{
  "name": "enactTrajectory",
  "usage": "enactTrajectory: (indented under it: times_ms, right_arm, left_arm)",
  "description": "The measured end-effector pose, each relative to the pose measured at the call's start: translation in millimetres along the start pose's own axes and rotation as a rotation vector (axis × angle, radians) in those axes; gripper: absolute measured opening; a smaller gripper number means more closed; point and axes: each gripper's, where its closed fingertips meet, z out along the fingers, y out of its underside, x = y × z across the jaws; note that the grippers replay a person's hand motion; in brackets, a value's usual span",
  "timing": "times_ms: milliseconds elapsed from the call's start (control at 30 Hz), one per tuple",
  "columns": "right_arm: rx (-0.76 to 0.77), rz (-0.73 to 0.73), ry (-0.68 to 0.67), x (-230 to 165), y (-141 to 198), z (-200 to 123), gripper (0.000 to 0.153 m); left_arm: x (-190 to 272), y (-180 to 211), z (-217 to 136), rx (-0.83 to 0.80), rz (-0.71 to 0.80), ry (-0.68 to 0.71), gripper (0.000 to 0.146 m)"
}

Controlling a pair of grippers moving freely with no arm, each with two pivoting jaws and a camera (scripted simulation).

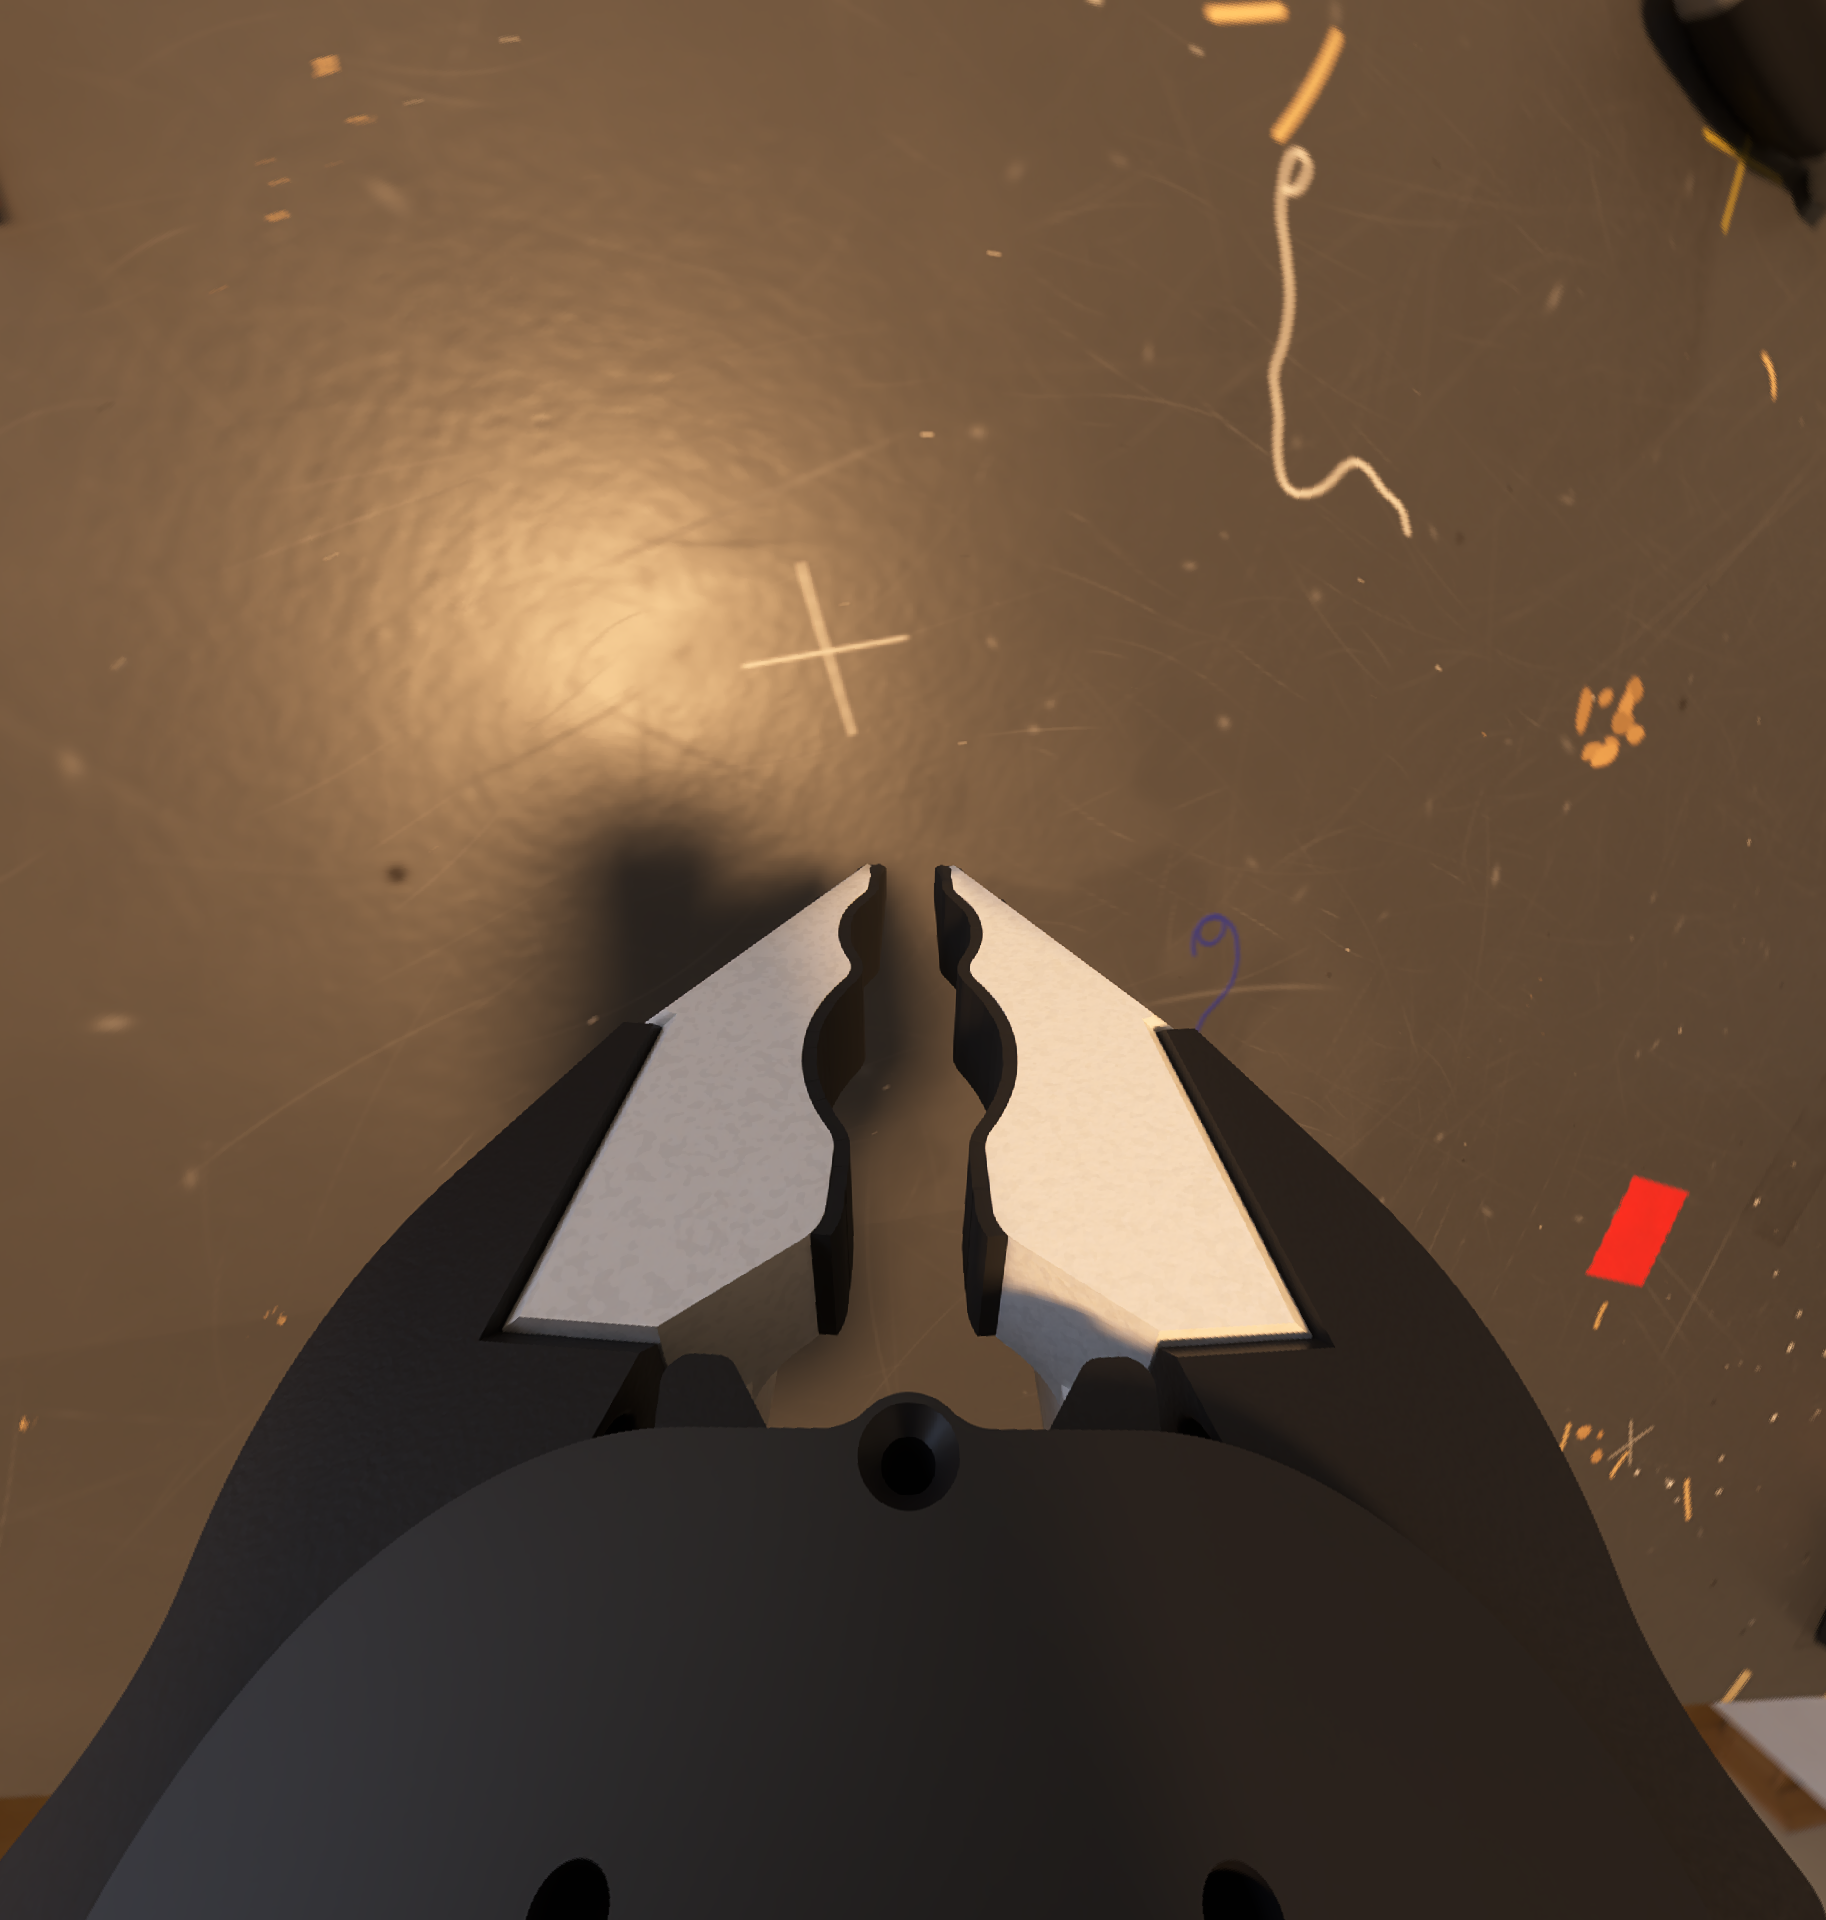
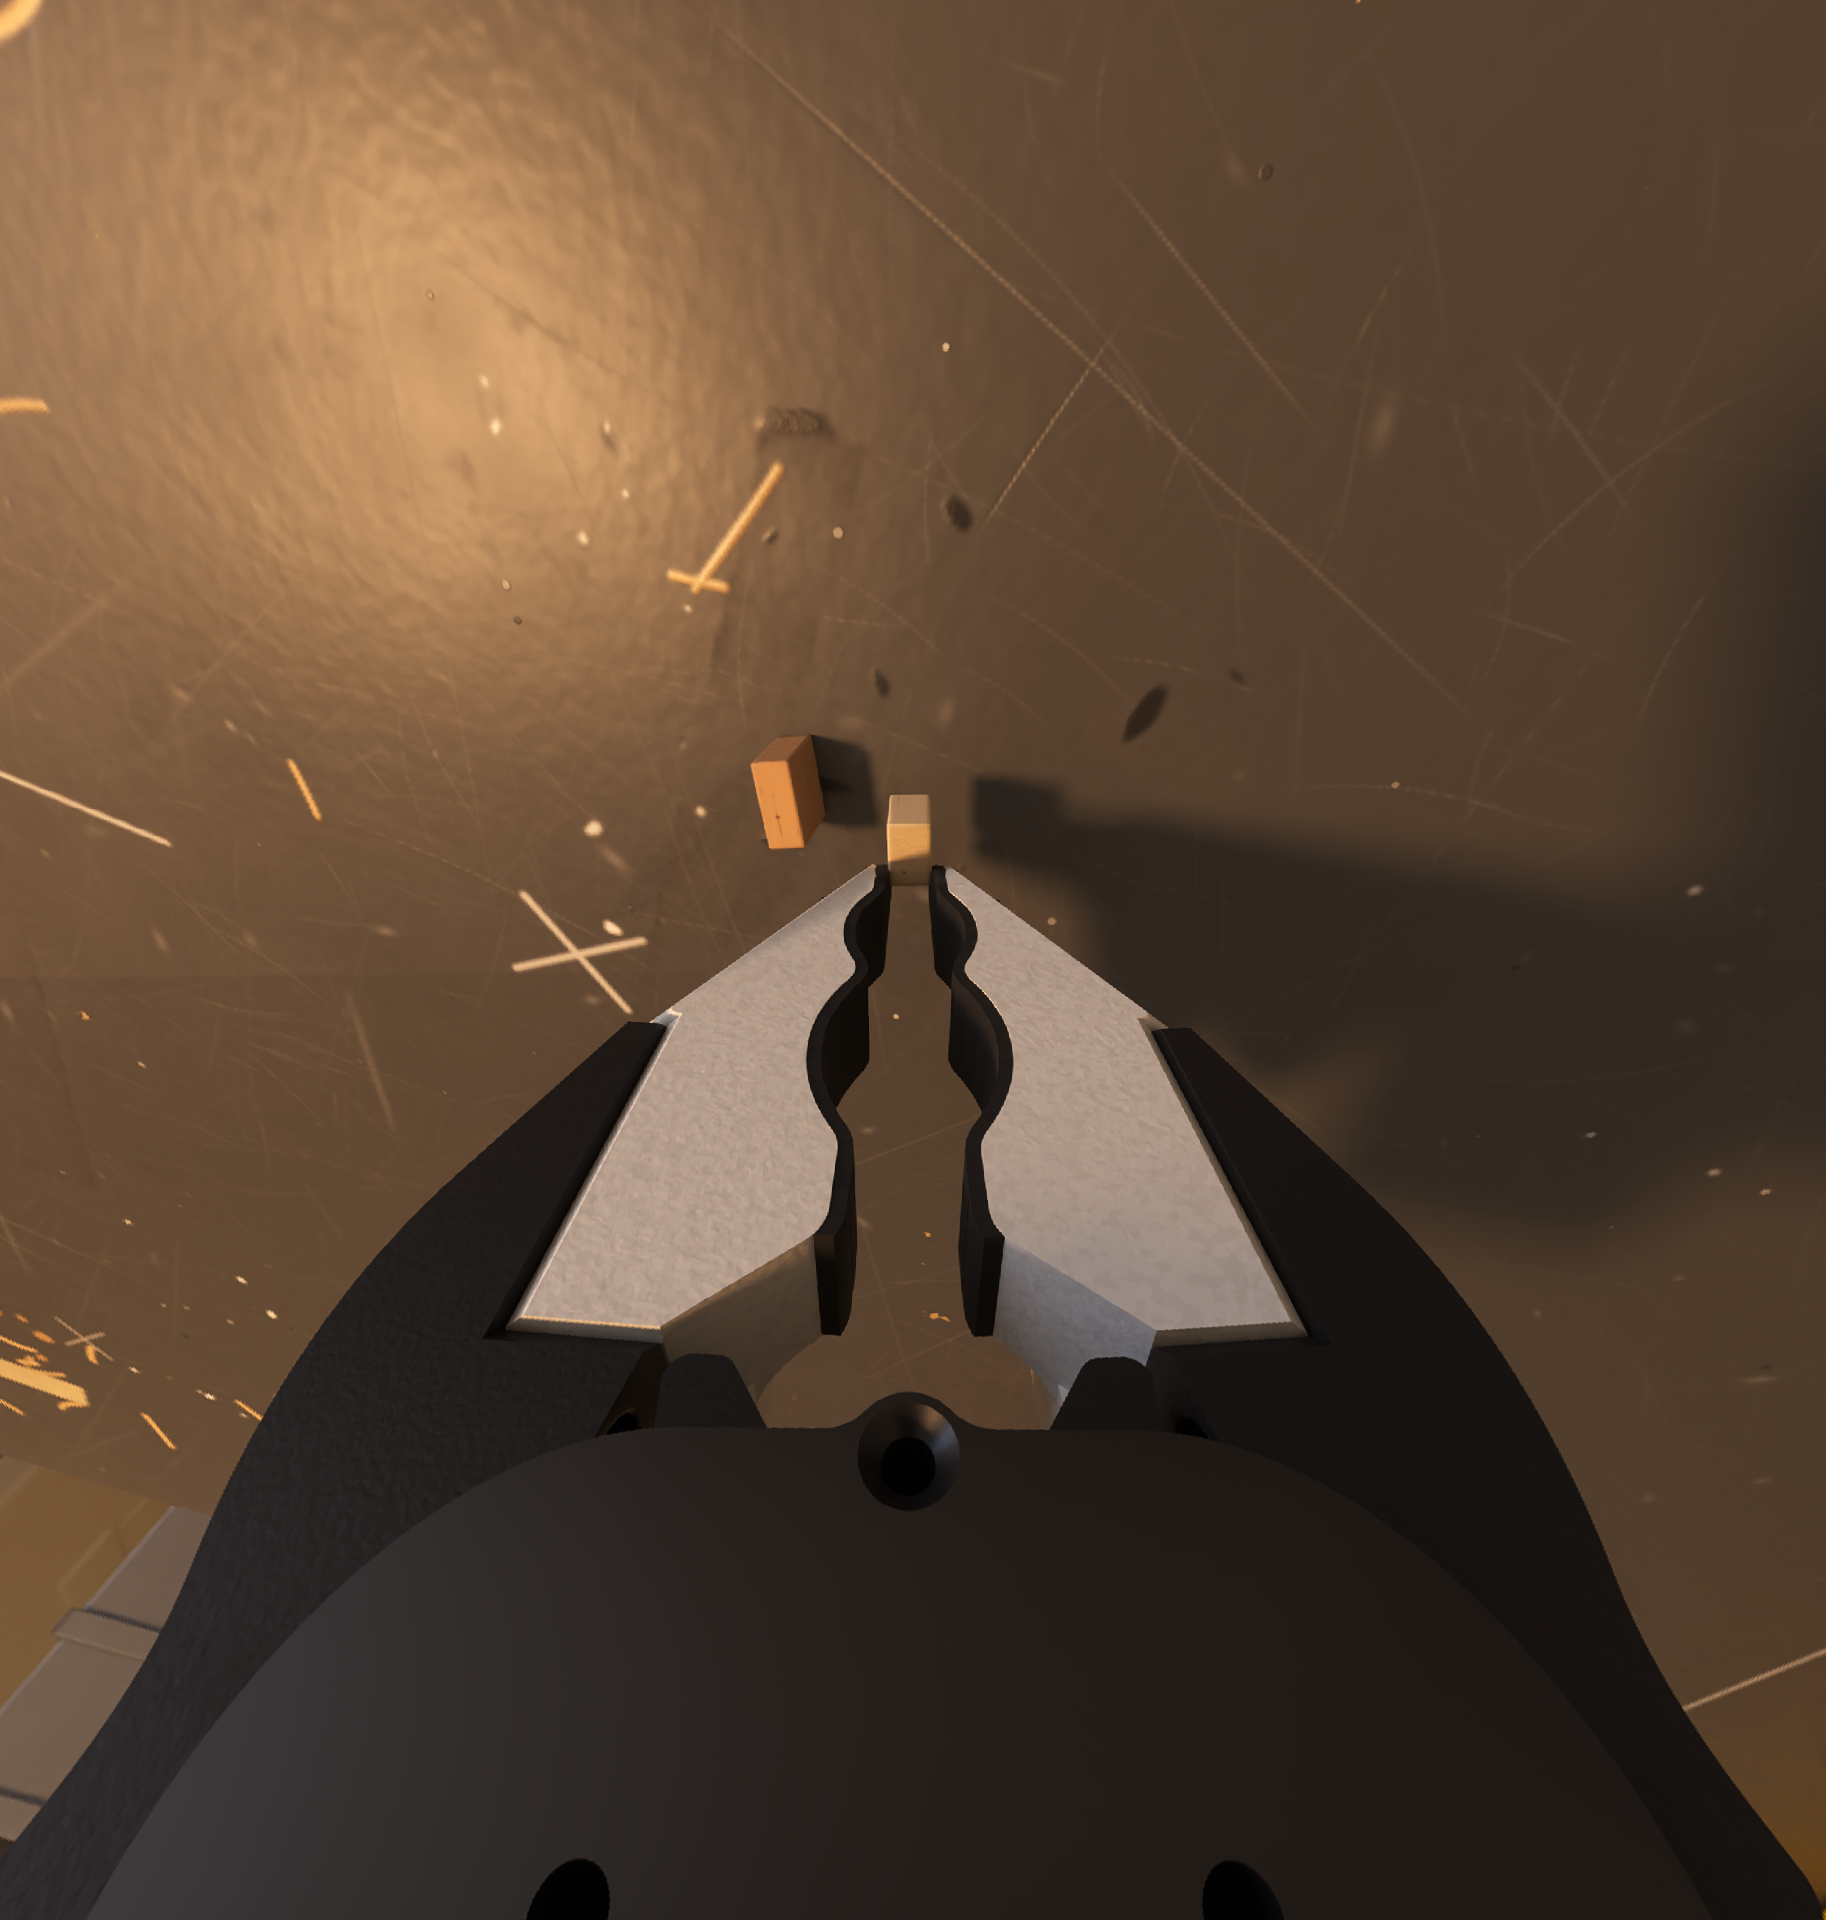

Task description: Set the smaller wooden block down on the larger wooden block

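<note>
In the right wrist view, my right gripper is shut on the smaller wooden block, a pale cube pinched at the fingertips and sticking out beyond them. Its shadow falls apart from it to the right, so it hangs above the table. The larger wooden block, orange-brown, stands on the brown table just left of and slightly beyond the small block, not touching it. In the left wrist view, my left gripper has its jaws nearly together with nothing between them, over bare table; neither block shows there.
The brown table top is scratched and marked with pale crosses. A white string and a red patch lie to the left gripper's right. A dark object sits at the far right corner, and the table edge shows at the lower left.
</note>
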Motion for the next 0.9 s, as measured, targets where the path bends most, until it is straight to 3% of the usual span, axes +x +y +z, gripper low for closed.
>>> enactTrajectory:
  times_ms: [133, 467, 900]
  right_arm:
    - [-0.015, -0.036, -0.003, -3, 1, 0, 0.007]
    - [-0.031, -0.139, -0.007, -22, -10, 3, 0.007]
    - [-0.047, -0.167, -0.003, -29, 1, 5, 0.007]
  left_arm:
    - [-20, 5, -9, 0.026, -0.081, -0.004, 0.01]
    - [-11, 12, -11, -0.005, -0.106, 0.07, 0.016]
    - [-16, 3, -9, 0.032, -0.126, 0.057, 0.016]
